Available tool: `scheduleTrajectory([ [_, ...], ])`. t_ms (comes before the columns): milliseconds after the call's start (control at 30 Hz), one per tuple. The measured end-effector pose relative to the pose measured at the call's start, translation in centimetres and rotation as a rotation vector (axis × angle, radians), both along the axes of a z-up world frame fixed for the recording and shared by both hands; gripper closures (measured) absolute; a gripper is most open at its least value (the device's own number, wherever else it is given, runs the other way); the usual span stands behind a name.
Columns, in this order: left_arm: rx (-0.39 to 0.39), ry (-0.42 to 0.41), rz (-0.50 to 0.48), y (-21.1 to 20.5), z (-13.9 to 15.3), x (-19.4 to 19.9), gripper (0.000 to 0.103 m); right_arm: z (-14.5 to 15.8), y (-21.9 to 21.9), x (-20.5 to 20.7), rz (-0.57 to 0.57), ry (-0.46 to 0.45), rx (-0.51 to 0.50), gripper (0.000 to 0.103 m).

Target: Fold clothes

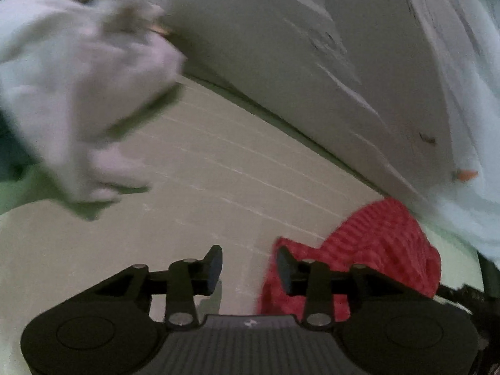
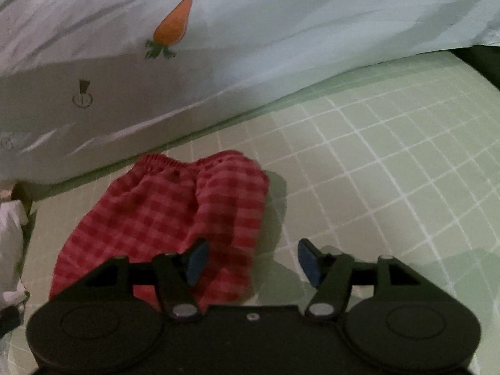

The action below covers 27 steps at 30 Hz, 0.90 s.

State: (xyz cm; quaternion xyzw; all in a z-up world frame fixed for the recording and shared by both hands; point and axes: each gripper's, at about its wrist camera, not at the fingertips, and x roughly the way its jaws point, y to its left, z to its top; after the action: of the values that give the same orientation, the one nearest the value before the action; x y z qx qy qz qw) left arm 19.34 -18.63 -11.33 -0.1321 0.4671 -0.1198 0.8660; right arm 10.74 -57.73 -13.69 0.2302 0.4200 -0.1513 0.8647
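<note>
A pair of red checked shorts [image 2: 175,212] lies bunched on the green grid mat [image 2: 375,162], elastic waistband toward the back. It also shows in the left wrist view [image 1: 375,250]. My right gripper [image 2: 251,264] is open and empty, just above the mat, with its left finger over the near right edge of the shorts. My left gripper [image 1: 250,265] is open and empty, with its right finger at the left edge of the shorts. A pale lilac garment [image 1: 81,100] lies crumpled at the left, blurred.
A large pale sheet with a carrot print [image 2: 173,23] lies along the back of the mat; it also shows in the left wrist view [image 1: 312,62]. The mat's far right corner [image 2: 462,59] meets a dark edge. A white crumpled cloth [image 2: 11,234] sits at the left.
</note>
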Motion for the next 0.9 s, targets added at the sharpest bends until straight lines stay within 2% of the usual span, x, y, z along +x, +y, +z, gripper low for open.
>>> scheduleTrajectory([
  [133, -0.009, 0.036, -0.072, -2.7, -2.2, 2.5, 0.062, -0.8, 0.6, 1.4, 0.028, 0.021, -0.02, 0.041],
  [200, -0.008, 0.041, -0.105, -3.7, -2.8, 3.0, 0.064, -1.0, 0.7, 1.8, 0.043, 0.025, -0.013, 0.052],
  [233, -0.011, 0.046, -0.118, -4.0, -3.0, 3.2, 0.068, -1.0, 0.7, 1.9, 0.052, 0.028, -0.006, 0.063],
  [267, -0.012, 0.049, -0.125, -4.1, -3.2, 3.3, 0.092, -1.0, 0.8, 1.9, 0.06, 0.031, -0.001, 0.077],
  [300, -0.014, 0.051, -0.132, -4.2, -3.4, 3.4, 0.103, -1.0, 0.7, 1.9, 0.068, 0.034, -0.004, 0.086],
  [333, -0.01, 0.047, -0.122, -4.0, -3.3, 3.2, 0.102, -0.9, 0.7, 1.8, 0.074, 0.033, -0.014, 0.103],
  [533, 0.043, -0.011, 0.015, -1.1, -1.4, 1.3, 0.103, 1.6, -0.9, -0.8, 0.067, -0.016, -0.105, 0.103],
  [633, 0.075, -0.04, 0.09, 0.7, -0.4, 0.1, 0.103, 3.5, -1.9, -2.9, 0.049, -0.026, -0.213, 0.103],
  [733, 0.133, -0.063, 0.192, 3.6, 1.0, -2.4, 0.103, 3.6, -3.5, -4.7, 0.022, -0.007, -0.221, 0.103],
  [800, 0.162, -0.049, 0.258, 5.5, 1.3, -4.3, 0.103, 3.7, -4.5, -5.9, 0.004, 0.005, -0.226, 0.103],
  [900, 0.182, 0.024, 0.319, 7.2, 0.1, -6.7, 0.103, 3.9, -6.1, -7.7, -0.022, 0.024, -0.234, 0.103],
])
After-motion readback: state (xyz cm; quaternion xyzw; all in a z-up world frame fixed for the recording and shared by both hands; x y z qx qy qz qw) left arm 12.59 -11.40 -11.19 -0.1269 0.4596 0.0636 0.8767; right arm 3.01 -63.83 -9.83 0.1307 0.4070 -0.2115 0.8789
